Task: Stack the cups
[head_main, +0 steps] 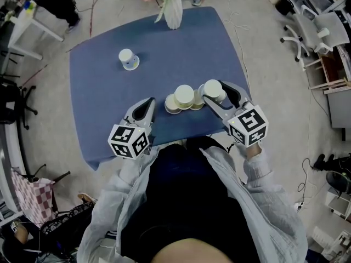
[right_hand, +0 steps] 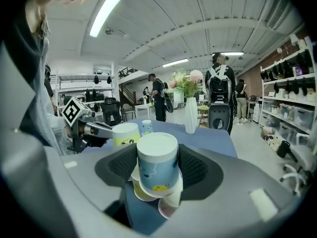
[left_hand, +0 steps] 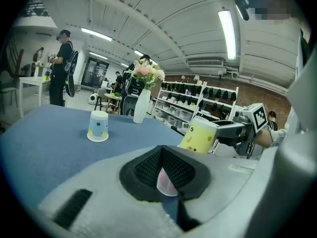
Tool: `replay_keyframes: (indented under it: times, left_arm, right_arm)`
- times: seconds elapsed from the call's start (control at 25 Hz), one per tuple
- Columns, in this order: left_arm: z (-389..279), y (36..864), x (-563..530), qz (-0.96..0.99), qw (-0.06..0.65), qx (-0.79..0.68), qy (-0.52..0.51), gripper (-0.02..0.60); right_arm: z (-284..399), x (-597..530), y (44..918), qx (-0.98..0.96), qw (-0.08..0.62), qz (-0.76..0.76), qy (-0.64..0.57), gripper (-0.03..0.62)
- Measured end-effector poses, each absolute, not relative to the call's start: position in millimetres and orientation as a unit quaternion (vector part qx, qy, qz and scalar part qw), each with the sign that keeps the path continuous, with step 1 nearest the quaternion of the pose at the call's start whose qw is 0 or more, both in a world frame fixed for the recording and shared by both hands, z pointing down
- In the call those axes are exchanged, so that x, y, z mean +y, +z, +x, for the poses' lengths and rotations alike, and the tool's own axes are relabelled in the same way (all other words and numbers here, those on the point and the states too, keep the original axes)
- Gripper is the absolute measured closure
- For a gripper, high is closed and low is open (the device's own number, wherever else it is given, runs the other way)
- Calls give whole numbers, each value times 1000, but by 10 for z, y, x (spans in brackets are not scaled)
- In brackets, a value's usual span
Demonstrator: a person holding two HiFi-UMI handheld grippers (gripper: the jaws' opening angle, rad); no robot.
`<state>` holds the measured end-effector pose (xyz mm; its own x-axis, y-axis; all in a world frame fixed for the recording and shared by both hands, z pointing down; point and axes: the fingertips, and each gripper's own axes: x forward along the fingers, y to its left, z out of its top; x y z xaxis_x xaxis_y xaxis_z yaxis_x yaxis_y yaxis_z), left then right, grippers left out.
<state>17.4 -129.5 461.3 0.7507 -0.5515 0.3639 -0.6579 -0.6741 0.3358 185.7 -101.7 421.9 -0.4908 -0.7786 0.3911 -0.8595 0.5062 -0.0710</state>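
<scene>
Head view shows the stacking part-way along. The right claw [head_main: 214, 93] is clenched on an upside-down blue-patterned cup [right_hand: 157, 157] and holds it just right of the yellow cup [head_main: 184, 95]. That yellow cup stands upside down near the front edge of the surface [head_main: 186, 48], with other cups [head_main: 171, 107] crowding its foot. The left claw [head_main: 150, 104] sits just left of that cluster, pinched together on nothing I can make out. I judge the next move is to bring the held cup over the yellow one, line its rim up with the base, lower it straight and let go; a tilt could knock the cluster. 1 more cup [head_main: 128, 58] stands well apart, farther back, and probably comes after. Blue cloth covers the surface, and a white vase [head_main: 173, 11] of flowers stands at its far edge. Around it are a grey floor, office chairs [head_main: 307, 32], shelves [left_hand: 198, 100] and standing people [right_hand: 218, 93].
</scene>
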Motion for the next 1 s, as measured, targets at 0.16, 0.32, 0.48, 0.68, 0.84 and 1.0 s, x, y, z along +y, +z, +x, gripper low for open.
replay_keyframes:
  times: [0.16, 0.32, 0.48, 0.68, 0.84, 1.0]
  left_arm:
    - [251, 4616, -1344, 905, 230, -338, 115, 591]
    - [270, 4618, -1412, 900, 232, -352, 114, 591]
    - [205, 4635, -1484, 892, 233, -371, 111, 591]
    - [223, 4589, -1573, 885, 227, -395, 98, 591]
    - [241, 4578, -1614, 877, 220, -418, 89, 591]
    - [138, 4552, -1640, 863, 213, -452, 80, 591]
  right_arm:
    - [1907, -1034, 4213, -861, 130, 467, 151, 299]
    - [2008, -1063, 4075, -874, 99, 448, 158, 252]
    - [2175, -1183, 3824, -878, 51, 448, 162, 252]
    - [2314, -1368, 3563, -897, 32, 416, 146, 250]
    - [2366, -1508, 3404, -920, 31, 369, 130, 246]
    - [2415, -1742, 3272, -936, 48, 332, 104, 246]
